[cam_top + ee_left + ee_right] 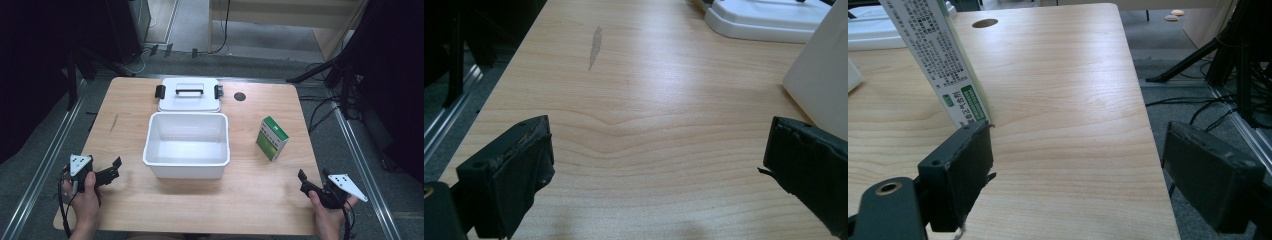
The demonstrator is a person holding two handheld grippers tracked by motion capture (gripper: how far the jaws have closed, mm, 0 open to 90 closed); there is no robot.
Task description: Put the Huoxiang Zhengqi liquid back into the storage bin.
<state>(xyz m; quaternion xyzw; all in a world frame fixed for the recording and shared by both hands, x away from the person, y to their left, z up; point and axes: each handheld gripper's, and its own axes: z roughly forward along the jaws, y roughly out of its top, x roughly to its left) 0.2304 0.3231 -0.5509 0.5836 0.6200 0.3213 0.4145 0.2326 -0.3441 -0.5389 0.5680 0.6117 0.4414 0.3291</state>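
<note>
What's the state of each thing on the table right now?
White bin: open, empty, upright.
Lid: off, flat on the table behind the bin, handle up.
Green box: upright, closed, untouched.
Left gripper: open, nothing between its jaws.
Right gripper: open, nothing between its jaws.

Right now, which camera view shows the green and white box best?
The high view: the whole green and white box stands clear on the table. The right gripper view shows one printed side, cut off at the top. The left gripper view looks elsewhere.
</note>
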